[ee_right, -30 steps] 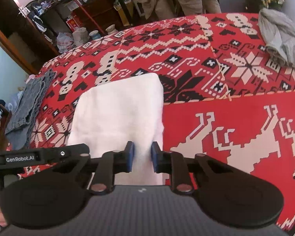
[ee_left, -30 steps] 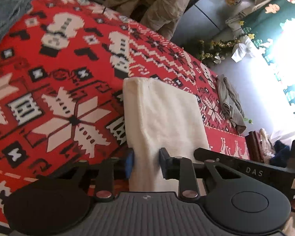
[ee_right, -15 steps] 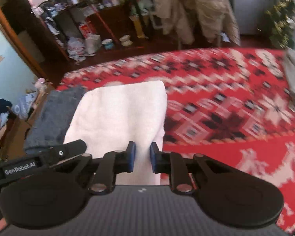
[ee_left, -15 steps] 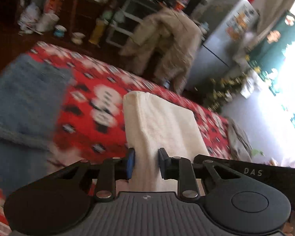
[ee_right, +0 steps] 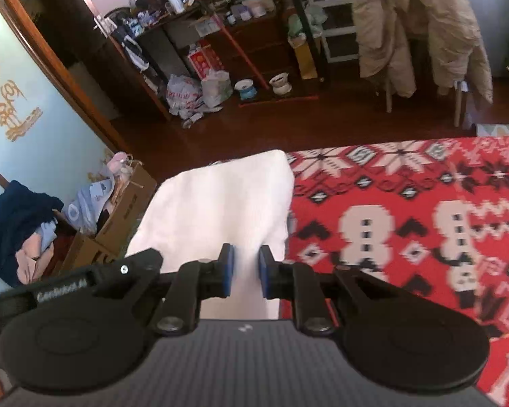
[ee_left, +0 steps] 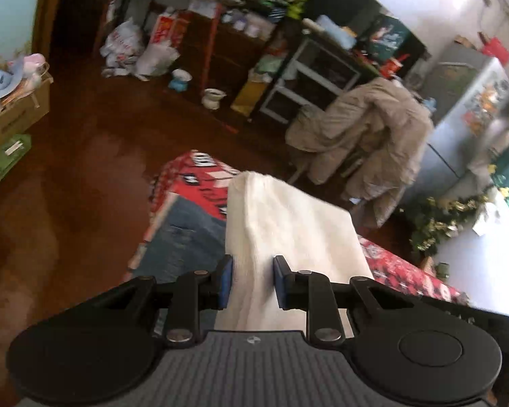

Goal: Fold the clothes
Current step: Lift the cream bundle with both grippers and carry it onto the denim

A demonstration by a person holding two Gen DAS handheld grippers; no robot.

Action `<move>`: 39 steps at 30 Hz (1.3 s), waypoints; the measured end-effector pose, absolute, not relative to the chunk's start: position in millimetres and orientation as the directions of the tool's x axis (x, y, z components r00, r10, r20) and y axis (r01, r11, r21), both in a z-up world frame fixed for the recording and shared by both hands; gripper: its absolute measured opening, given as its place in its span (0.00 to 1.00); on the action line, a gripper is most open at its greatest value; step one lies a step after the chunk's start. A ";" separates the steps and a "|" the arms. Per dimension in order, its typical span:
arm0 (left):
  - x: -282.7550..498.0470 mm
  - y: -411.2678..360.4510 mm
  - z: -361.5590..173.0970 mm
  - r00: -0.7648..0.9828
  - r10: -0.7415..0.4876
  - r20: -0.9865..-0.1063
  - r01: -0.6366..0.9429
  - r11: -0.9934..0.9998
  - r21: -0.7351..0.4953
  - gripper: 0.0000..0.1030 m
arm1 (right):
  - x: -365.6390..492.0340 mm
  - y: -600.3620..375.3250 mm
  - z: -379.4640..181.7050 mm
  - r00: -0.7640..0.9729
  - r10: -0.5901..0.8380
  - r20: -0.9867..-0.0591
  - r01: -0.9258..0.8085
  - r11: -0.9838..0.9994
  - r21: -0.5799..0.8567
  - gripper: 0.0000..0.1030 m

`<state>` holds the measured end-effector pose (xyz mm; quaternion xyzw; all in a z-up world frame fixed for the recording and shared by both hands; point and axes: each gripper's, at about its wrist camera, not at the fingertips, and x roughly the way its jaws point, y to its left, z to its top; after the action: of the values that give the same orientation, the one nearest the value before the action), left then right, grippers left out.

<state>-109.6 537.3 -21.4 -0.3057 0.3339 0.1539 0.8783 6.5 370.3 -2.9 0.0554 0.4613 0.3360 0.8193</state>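
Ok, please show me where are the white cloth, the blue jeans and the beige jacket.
white cloth (ee_left: 288,234), left wrist view, on its upper flat surface.
blue jeans (ee_left: 183,237), left wrist view, middle of the denim.
beige jacket (ee_right: 420,27), right wrist view, on its draped back.

The folded white garment (ee_left: 288,227) looks like soft, matt, nubby cloth. The red patterned blanket (ee_right: 407,224) is woven cloth, the jeans (ee_left: 183,237) matt denim. The wooden floor (ee_right: 288,125) is glossy; the box (ee_right: 125,210) is matt cardboard.
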 end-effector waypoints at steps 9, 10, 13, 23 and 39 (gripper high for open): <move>-110.0 550.7 -70.3 0.686 0.052 -0.725 -0.515 0.739 -0.434 0.24 | -4.1 404.3 -59.0 0.355 0.529 -0.770 -0.480 0.811 0.336 0.16; -112.6 551.3 -70.3 0.694 0.051 -0.718 -0.513 0.735 -0.444 0.24 | -7.0 403.7 -61.1 0.361 0.528 -0.769 -0.487 0.810 0.328 0.16; -115.3 552.2 -73.7 0.700 0.048 -0.712 -0.512 0.730 -0.454 0.24 | -9.4 401.2 -59.8 0.371 0.544 -0.753 -0.506 0.798 0.327 0.16; -139.6 566.7 -60.6 0.695 0.085 -0.714 -0.546 0.708 -0.448 0.55 | 1.4 367.4 -58.2 0.375 0.608 -0.700 -0.534 0.759 0.373 0.35; -116.8 543.5 -53.3 0.744 -0.016 -0.668 -0.468 0.701 -0.538 0.16 | 49.0 373.4 -71.8 0.056 0.719 -0.692 -0.557 0.598 0.576 0.05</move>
<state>-116.8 543.5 -53.3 -0.3638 0.3328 0.1315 0.8600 49.0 373.4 -71.8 0.0772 0.5262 0.4415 0.7227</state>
